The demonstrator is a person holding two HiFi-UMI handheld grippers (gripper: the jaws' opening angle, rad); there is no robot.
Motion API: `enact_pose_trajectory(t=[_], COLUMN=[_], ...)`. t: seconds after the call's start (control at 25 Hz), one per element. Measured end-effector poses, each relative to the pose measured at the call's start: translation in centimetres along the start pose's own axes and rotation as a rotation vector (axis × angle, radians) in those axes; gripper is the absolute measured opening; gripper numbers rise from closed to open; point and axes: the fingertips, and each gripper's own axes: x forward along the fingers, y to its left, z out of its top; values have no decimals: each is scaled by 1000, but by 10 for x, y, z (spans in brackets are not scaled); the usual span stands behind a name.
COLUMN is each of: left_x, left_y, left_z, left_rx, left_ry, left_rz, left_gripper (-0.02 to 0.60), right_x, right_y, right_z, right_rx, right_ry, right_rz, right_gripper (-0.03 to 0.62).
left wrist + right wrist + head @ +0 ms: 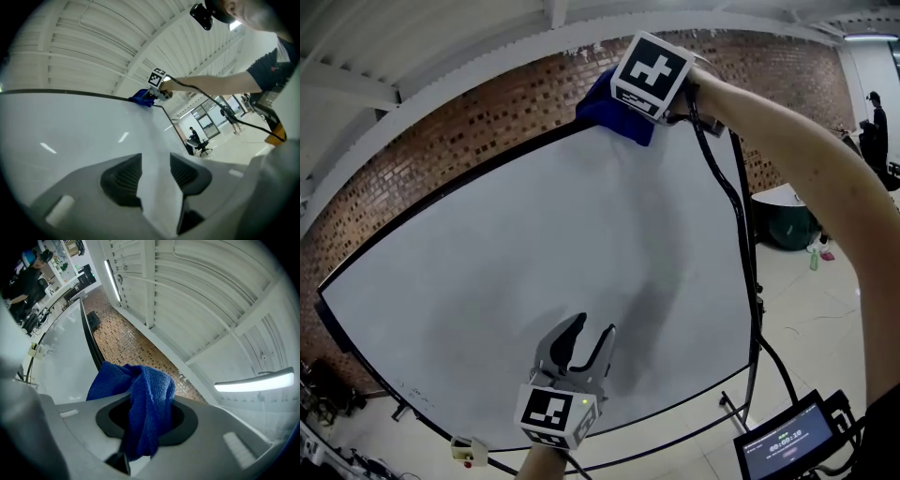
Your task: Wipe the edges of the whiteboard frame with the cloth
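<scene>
Head view is showing the whiteboard filling most of the scene, with its black frame running along the top edge in front of a brick wall. The person's right arm is reaching up to the top edge, near the board's upper right corner. There the blue cloth is lying against the frame, bunched up just under the gripper's marker cube.

In the right gripper view, the right gripper is gripping that cloth: its jaws are closing on a thick fold, and the rest of the cloth is spilling forward over the frame's dark rail.

The left gripper is hanging low in front of the lower part of the board, well apart from the cloth. Its jaws are standing only slightly apart with nothing between them; bare white board is showing through the narrow gap.

A small screen is glowing at the lower right.
</scene>
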Motion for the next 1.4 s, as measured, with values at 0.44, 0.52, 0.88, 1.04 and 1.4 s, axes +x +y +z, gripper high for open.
enact_pose_trajectory(t=[0.44,0.52,0.88,1.04,1.4], left_x=[31,33,69,86,112], left_y=[-12,-14,-40,-43,-86], left_z=[5,-1,-4,8,35], left_rx=[-38,-55,-105,-67,-80], left_ry=[-50,-61,-37,-44,-8], left_rz=[-102,-113,-178,-189,-206], left_gripper=[192,192,192,192,192], right_x=[0,-1,-8,-13,-25], right_y=[-30,-46,-115,-130,-112], right_z=[-31,-49,-120,-130,-152], right_rx=[-53,-44,1,25,594], right_ry=[120,161,242,201,-205], right_rz=[-69,-95,-209,-229,157], right_gripper=[118,120,118,120,118])
